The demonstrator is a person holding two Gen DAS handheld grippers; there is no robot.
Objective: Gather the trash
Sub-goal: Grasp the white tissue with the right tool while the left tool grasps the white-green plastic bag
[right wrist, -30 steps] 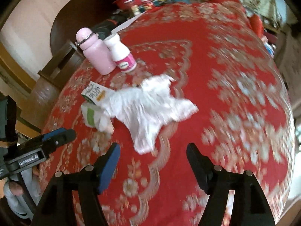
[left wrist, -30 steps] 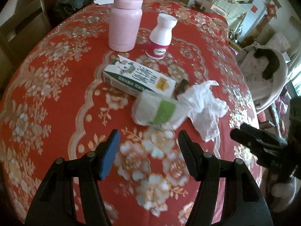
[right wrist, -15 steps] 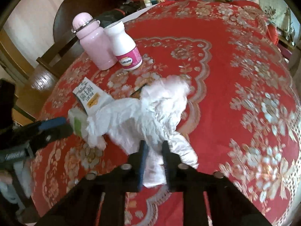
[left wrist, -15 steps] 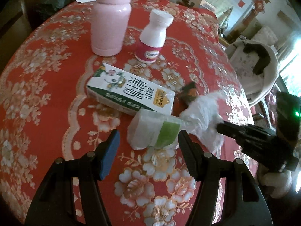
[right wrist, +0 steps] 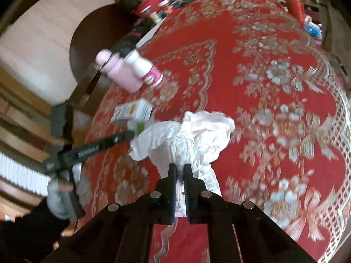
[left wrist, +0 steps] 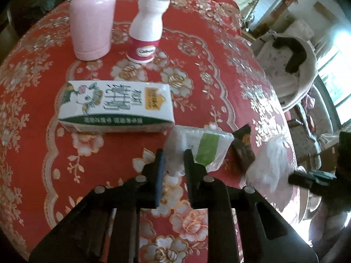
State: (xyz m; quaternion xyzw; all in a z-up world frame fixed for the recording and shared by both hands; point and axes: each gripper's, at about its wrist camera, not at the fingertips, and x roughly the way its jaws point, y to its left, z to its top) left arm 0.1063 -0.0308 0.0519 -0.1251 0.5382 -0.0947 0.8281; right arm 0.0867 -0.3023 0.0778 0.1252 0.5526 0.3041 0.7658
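Observation:
A clear plastic wrapper [left wrist: 204, 146] with a green stripe lies on the red floral tablecloth [left wrist: 33, 100], in front of a white and green milk carton [left wrist: 114, 105]. My left gripper [left wrist: 173, 155] is closing its jaws, and its pads pinch the wrapper's near corner. My right gripper [right wrist: 180, 168] is shut on a crumpled white tissue [right wrist: 186, 140], which hangs bunched above the cloth. The left wrist view shows that tissue [left wrist: 272, 157] at the right, blurred, past a small dark wrapper [left wrist: 241, 151]. The left gripper [right wrist: 129, 134] appears in the right wrist view, held by a gloved hand [right wrist: 61, 199].
A pink flask [left wrist: 92, 19] and a white pill bottle [left wrist: 147, 30] stand behind the carton. A red bowl with jars [right wrist: 151, 4] sits at the table's far edge. A wooden chair [right wrist: 87, 87] is on one side, a padded chair [left wrist: 285, 65] on the other.
The left gripper came forward and down and closed on the wrapper's corner. The right gripper shut on the tissue and drew it up and away from the wrapper.

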